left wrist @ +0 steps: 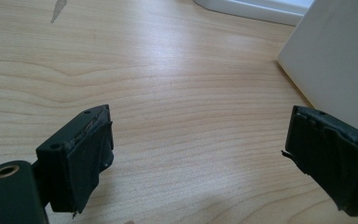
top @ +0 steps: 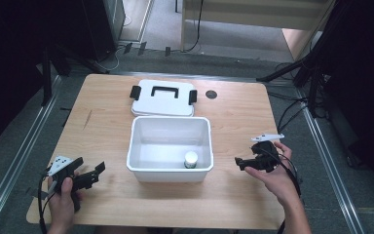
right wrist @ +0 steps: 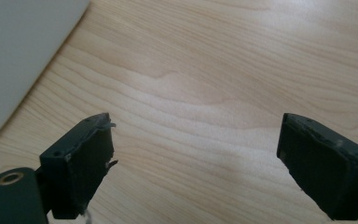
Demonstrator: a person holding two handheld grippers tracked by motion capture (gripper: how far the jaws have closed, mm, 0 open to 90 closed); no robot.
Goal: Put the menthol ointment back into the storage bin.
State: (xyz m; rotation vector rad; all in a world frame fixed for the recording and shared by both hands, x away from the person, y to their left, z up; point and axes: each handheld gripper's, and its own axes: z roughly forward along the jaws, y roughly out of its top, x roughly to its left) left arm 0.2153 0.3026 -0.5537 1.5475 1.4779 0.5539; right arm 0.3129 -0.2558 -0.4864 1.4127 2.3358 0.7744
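1. A white bin (top: pixel 170 144) sits open at the centre of the high view on a wooden table (top: pixel 107 126).
2. Inside the bin, against its near wall toward the lower right, stands a small white-capped jar (top: pixel 191 159).
3. The bin's lid (top: pixel 163 97), with black handle and latches, lies flat just above the bin in the frame.
4. The left gripper (top: pixel 93 174), at lower left, has its jaws spread wide, holding nothing.
5. The right gripper (top: pixel 241 163), at lower right, is likewise wide open and empty, beside the bin's wall.
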